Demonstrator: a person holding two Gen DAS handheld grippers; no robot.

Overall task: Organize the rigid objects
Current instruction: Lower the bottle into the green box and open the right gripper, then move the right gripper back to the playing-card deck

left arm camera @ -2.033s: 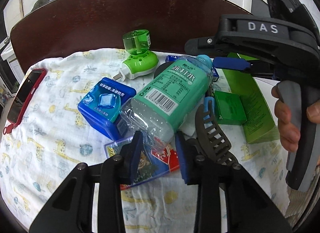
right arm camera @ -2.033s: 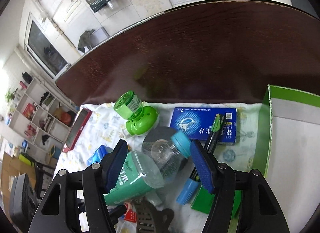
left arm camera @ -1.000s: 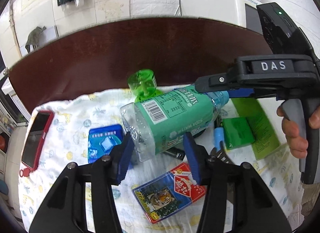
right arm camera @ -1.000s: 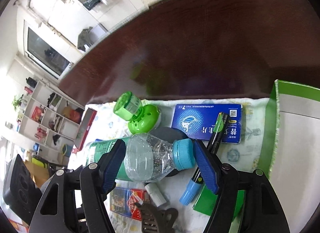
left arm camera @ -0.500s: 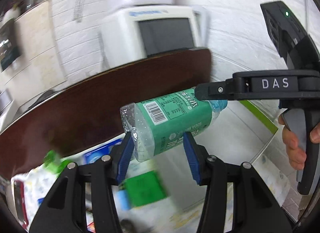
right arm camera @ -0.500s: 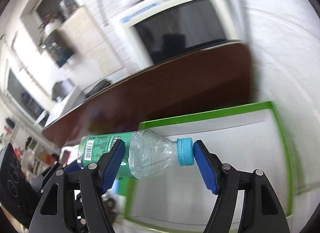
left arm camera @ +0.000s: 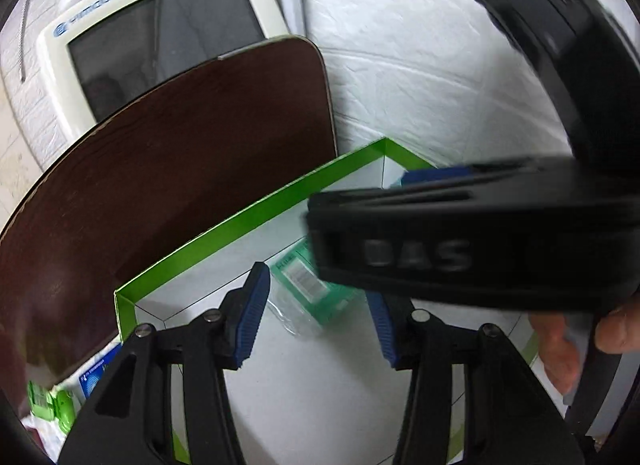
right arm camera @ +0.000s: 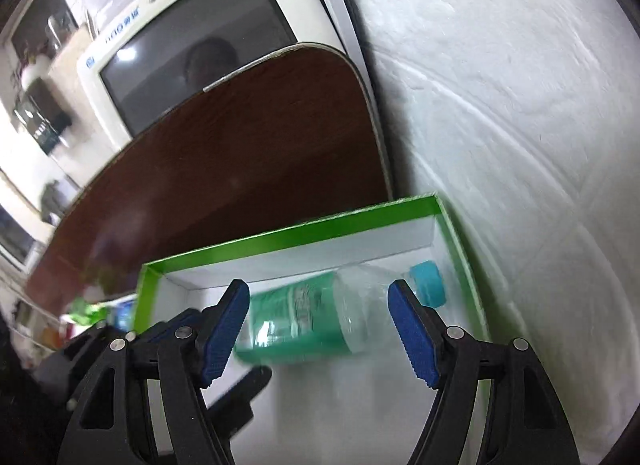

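Dark brown wooden tabletop (left arm camera: 180,165) carries everything here, and at its corner against the white textured wall (right arm camera: 520,105) sits the shallow white cardboard box with the bright green rim (right arm camera: 280,241), a sensible bin because two walls back it and its open top takes things from above. Over the box hang both tools. The right gripper (right arm camera: 318,297) sits above and across the left one, a person's hand (left arm camera: 560,345) on its handle, and the left gripper (left arm camera: 316,305) points steeply down into the box. A long item calls for a hold at each end, which likely explains the pairing. The clear plastic bottle with the green label (right arm camera: 304,317) lies on its side inside the box along the far wall, lower than the blue pads of both tools. It shows in the gaps between the fingers, but neither pair of pads presses on it, so both sets of jaws stand apart and hold nothing. It is blurred, so I cannot tell whether it has settled. Its small light-blue cap (right arm camera: 428,289) points to the box's right end, near the wall.
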